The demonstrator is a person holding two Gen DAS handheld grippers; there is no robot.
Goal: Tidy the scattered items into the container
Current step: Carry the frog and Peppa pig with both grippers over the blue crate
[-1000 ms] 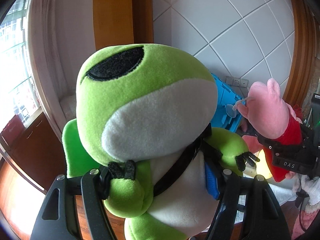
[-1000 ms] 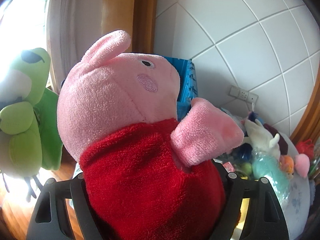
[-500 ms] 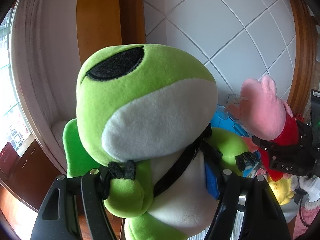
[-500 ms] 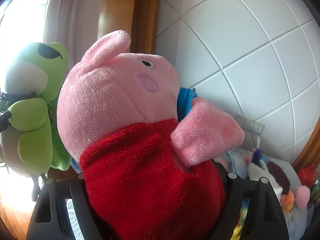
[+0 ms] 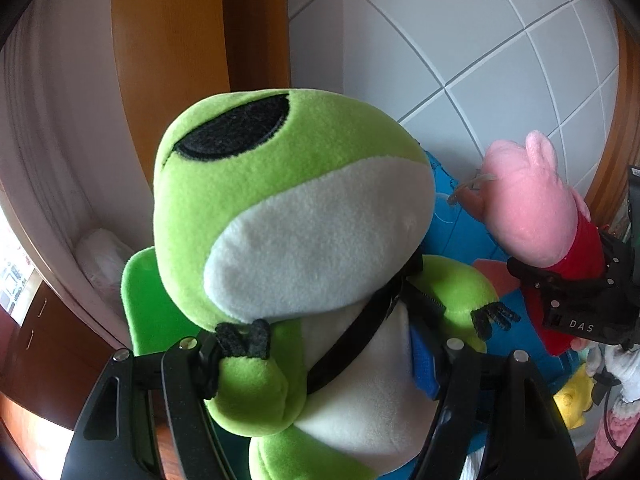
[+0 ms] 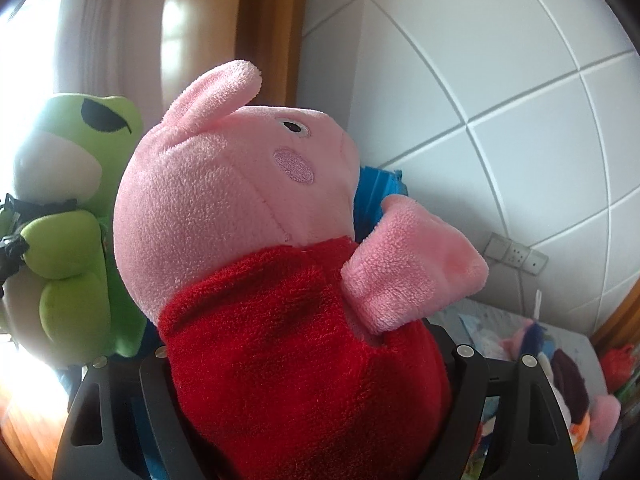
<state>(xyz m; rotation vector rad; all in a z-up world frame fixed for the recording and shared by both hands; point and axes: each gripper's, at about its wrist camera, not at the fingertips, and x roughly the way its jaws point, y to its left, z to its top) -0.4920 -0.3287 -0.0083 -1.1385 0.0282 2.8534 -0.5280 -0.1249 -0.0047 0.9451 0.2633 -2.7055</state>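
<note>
A green frog plush (image 5: 288, 208) with a white belly and a black strap fills the left wrist view. My left gripper (image 5: 320, 364) is shut on its body. A pink pig plush in a red dress (image 6: 260, 264) fills the right wrist view, and my right gripper (image 6: 312, 364) is shut on its dress. The pig plush (image 5: 536, 216) and the right gripper (image 5: 572, 292) show at the right of the left wrist view, the frog plush (image 6: 72, 208) at the left of the right one. A blue container (image 5: 460, 224) sits behind both toys, its rim (image 6: 380, 184) mostly hidden.
A white tiled wall (image 6: 500, 80) and a wooden frame (image 5: 192, 48) stand behind. Several small plush toys (image 6: 568, 380) lie on a pale surface at the right. A yellow toy (image 5: 572, 404) sits low right. A wall socket (image 6: 516, 256) is on the tiles.
Both grippers have carried their plush toys across the room; the window has slid out to the left, and the tiled wall and blue container have drawn closer behind the toys.
</note>
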